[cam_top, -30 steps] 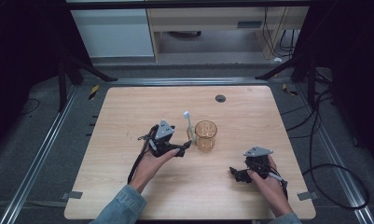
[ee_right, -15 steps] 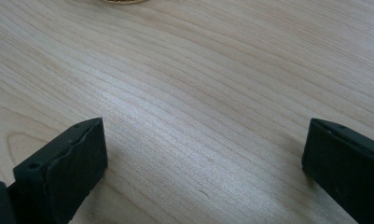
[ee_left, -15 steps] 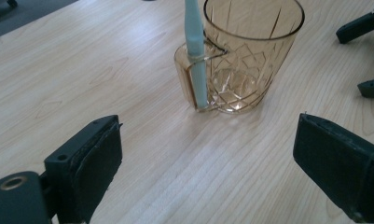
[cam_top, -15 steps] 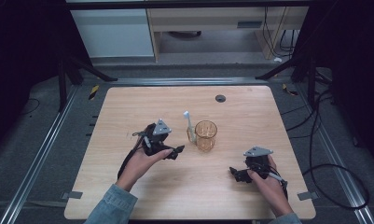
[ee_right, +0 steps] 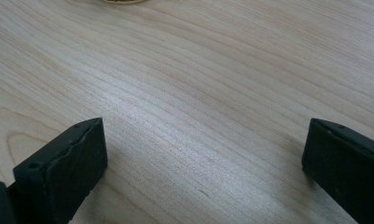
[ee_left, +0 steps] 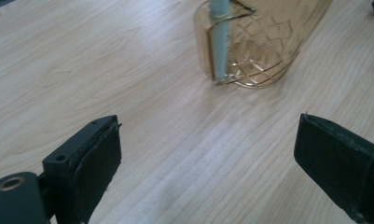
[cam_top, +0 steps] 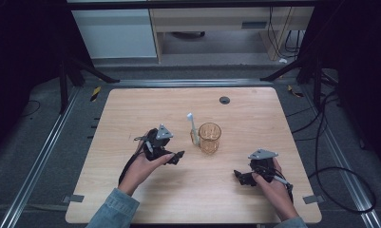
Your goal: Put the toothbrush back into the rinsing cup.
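An amber glass cup [cam_top: 210,137] stands upright near the middle of the wooden worktop [cam_top: 131,109]; a pale toothbrush [cam_top: 193,127] stands in it, long axis near vertical, head tilted up and away from the person; the left tool [cam_top: 175,157] — jaws spread, empty — sits just left of it; the right tool [cam_top: 239,176], also spread, rests low near the front right.

amber cup [ee_left: 264,44] top cropped, toothbrush [ee_left: 218,37] head cropped

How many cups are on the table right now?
1. A single amber glass cup stands near the middle of the table, with a toothbrush leaning against its left side. Nothing looks hidden behind it.
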Available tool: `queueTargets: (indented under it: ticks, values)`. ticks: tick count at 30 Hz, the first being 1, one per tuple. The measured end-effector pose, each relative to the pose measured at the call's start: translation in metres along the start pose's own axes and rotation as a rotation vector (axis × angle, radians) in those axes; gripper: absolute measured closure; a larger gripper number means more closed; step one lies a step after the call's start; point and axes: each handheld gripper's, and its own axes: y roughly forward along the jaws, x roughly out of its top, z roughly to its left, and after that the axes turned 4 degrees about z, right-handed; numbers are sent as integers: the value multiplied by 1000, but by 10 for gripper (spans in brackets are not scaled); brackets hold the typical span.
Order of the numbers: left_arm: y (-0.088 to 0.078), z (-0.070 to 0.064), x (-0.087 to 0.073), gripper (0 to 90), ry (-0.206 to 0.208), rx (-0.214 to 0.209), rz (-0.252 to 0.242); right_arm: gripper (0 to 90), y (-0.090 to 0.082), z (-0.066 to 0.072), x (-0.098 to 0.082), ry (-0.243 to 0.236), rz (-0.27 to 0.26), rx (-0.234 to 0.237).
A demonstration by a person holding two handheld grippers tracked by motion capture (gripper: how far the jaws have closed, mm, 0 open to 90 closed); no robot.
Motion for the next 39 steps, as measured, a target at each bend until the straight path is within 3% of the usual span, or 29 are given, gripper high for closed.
queueTargets:
  ticks: [10, 22, 28, 34, 37, 39]
  values:
    - [-13, 42, -25, 68, -119, 69, 45, 4, 0, 0, 0, 0, -2, 1]
    - [-34, 82, -48, 68, -210, 150, 59, 3, 1, 2, 1, 32, 1, -23]
    - [-40, 99, -60, 70, -291, 131, 51, 3, 2, 3, 2, 38, 1, -31]
    - [-38, 111, -72, 70, -307, 167, 88, 3, 2, 3, 2, 38, 1, -31]
    - [-35, 117, -78, 70, -346, 144, 91, 3, 2, 3, 2, 38, 1, -31]
    - [-34, 120, -82, 69, -348, 157, 111, 3, 2, 3, 2, 38, 1, -31]
